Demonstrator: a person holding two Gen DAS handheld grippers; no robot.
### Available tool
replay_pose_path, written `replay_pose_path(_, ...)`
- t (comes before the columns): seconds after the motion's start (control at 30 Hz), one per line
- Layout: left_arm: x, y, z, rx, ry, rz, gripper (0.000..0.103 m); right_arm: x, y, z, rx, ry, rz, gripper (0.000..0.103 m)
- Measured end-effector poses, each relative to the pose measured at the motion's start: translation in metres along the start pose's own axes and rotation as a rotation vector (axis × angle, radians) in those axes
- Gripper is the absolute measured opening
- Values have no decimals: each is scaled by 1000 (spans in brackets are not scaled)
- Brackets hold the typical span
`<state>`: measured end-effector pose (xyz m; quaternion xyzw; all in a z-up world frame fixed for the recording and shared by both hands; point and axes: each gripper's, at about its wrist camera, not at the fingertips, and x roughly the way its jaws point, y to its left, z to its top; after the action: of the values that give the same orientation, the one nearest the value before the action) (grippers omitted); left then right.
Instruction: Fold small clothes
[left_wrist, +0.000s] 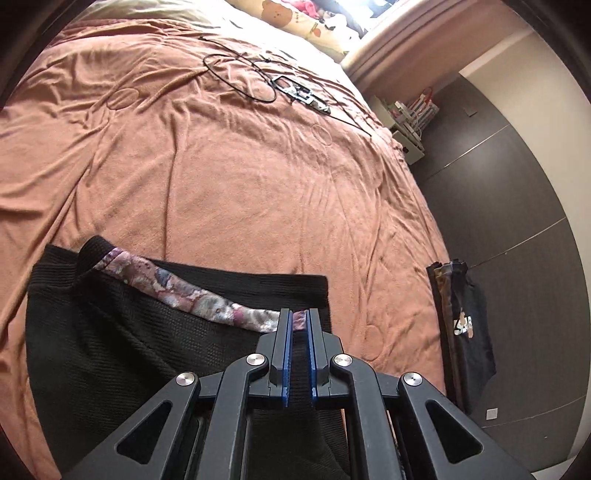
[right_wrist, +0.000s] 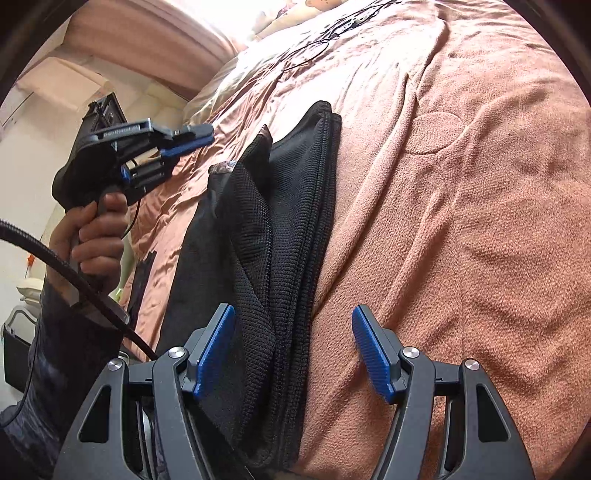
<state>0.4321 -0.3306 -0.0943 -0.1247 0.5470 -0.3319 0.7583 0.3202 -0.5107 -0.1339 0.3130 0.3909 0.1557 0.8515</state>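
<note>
Left gripper (left_wrist: 299, 321) is pinched tight on the garment's (left_wrist: 129, 332) patterned band (left_wrist: 192, 291), which runs from ten o'clock toward the fingers. In the right view the black garment's long axis runs six to twelve o'clock. Right gripper (right_wrist: 293, 350) is spread wide over its edge. Underneath, a rumpled pink blanket (left_wrist: 240, 177); dark floor (left_wrist: 517, 229) at three o'clock

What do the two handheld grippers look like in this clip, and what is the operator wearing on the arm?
Both are black angular linkage frames with silver pivot bolts and ribbed blue finger pads: right gripper, left gripper. Seen from the side, the left one has a black pistol-style handle, small white lettering on its body too blurred to read, and a black corrugated cable trailing from it. The dark patterned sleeve covers the forearm.
</note>
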Motion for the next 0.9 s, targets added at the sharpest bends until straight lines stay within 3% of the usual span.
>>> replay_pose_path(0.3, 2, 27, -41, 51, 81, 72, 7, 14, 9, 15, -40, 16, -19, 64)
replay_pose_path(0.43, 0, 29, -52, 80, 98, 76, 7, 22, 10, 31, -42, 19, 15, 64)
replay_pose_path(0.9, 59, 11, -41, 118, 148, 62, 7, 50, 1, 52, 22, 21, 52, 64)
